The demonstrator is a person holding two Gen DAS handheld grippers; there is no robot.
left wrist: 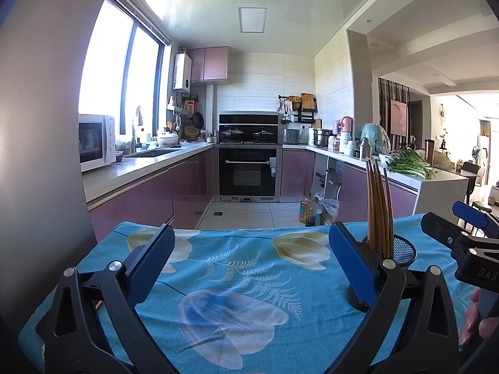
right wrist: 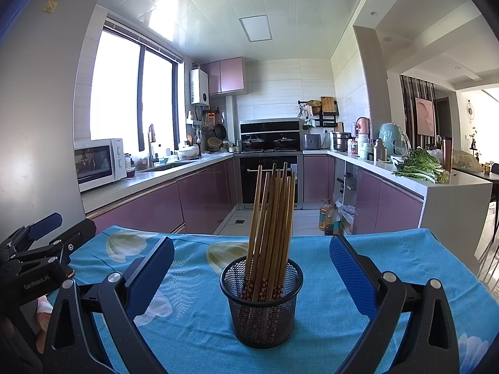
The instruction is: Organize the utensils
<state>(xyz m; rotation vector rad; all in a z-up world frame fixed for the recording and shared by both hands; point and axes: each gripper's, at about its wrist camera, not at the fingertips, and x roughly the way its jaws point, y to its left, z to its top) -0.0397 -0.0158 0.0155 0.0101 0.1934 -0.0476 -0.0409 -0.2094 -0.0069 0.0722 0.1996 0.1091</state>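
Observation:
A black mesh cup (right wrist: 261, 299) stands on the blue flowered tablecloth (right wrist: 389, 255) and holds several brown chopsticks (right wrist: 270, 218) upright, tips up. My right gripper (right wrist: 252, 268) is open and empty, its blue pads either side of the cup, a little short of it. In the left wrist view the cup (left wrist: 402, 249) and chopsticks (left wrist: 379, 205) sit to the right, partly behind the right finger. My left gripper (left wrist: 249, 258) is open and empty over bare cloth (left wrist: 237, 268). Each gripper shows at the edge of the other's view.
The table's far edge drops to the kitchen floor, where oil bottles (right wrist: 329, 216) stand. Purple cabinets line both sides, with an oven (right wrist: 268, 177) at the back, a microwave (right wrist: 98, 162) left and greens (right wrist: 421, 165) on the right counter.

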